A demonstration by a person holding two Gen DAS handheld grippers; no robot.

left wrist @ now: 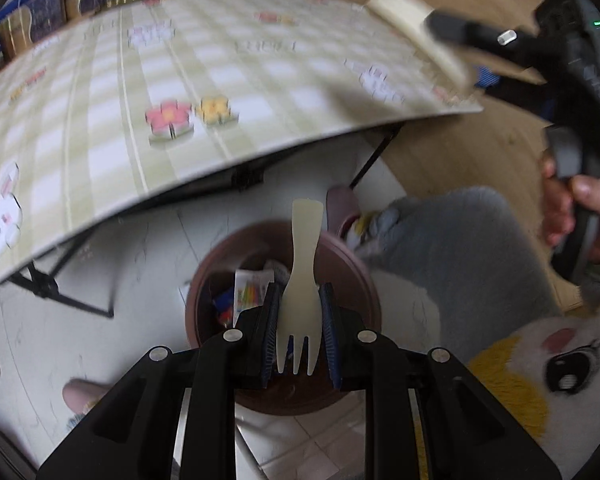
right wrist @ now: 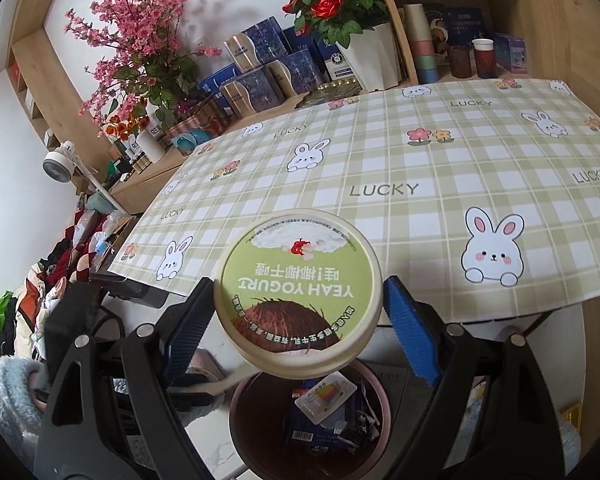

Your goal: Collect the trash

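Beside the checked tabletop (right wrist: pixel 420 168), my left gripper (left wrist: pixel 299 320) clamps a fork (left wrist: pixel 300 280) over the bin (left wrist: pixel 352 276); my right gripper (right wrist: pixel 296 320) clasps a yogurt tub (right wrist: pixel 298 292).

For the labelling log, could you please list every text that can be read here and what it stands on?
"YEAH YOGURT": yogurt tub lid, printed upside down.
"LUCKY": tablecloth, repeated.
Chinese characters on the lid: too small to read reliably.
Boxes behind the table: unreadable.
Left wrist view: blurred.
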